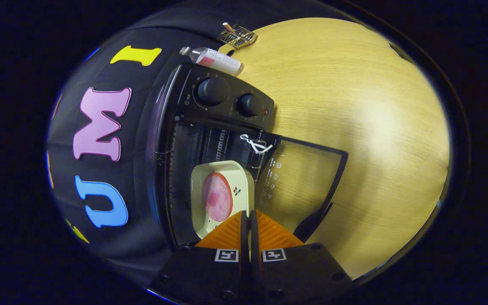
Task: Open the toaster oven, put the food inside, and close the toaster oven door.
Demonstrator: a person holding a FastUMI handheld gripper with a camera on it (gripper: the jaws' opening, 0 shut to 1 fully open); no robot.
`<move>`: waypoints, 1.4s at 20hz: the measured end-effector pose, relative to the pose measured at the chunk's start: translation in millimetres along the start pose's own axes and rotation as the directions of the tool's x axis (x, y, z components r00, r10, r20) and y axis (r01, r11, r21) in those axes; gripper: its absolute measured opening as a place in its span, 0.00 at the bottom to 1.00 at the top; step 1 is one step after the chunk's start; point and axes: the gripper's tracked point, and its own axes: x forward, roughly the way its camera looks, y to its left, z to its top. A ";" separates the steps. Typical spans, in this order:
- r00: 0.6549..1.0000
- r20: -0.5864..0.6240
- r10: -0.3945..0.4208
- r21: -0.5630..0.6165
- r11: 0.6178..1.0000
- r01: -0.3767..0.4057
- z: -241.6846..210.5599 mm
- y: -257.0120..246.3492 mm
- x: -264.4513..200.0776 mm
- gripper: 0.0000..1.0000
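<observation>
While the claw [246,220] hovers with fingers together, gripping nothing, tray [210,220] with ham [217,196] just ahead inside the oven [176,140], door [301,178] open on the desk [354,106].

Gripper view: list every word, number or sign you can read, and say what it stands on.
Nothing here reads clearly.
White symbols on the toaster oven door: too small to read.
Dial marks on the control panel: too small to read.
Label on the bottle: blurred.
Two square markers on the tongs, closed at the tray rim: patterns, no words.
</observation>
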 end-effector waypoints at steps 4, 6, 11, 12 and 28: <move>0.998 0.047 -0.049 0.094 0.995 0.044 -7.5 4.9 19.7 0.06; 0.997 0.056 -0.049 0.124 0.991 0.042 -11.2 11.3 26.1 0.06; 0.996 0.065 -0.058 0.184 0.982 0.045 -17.6 20.6 37.5 0.06; 0.996 0.069 -0.062 0.199 0.979 0.048 -17.3 20.4 39.0 0.06; 0.999 -0.035 0.013 0.180 0.984 -0.006 -36.1 21.8 28.0 0.58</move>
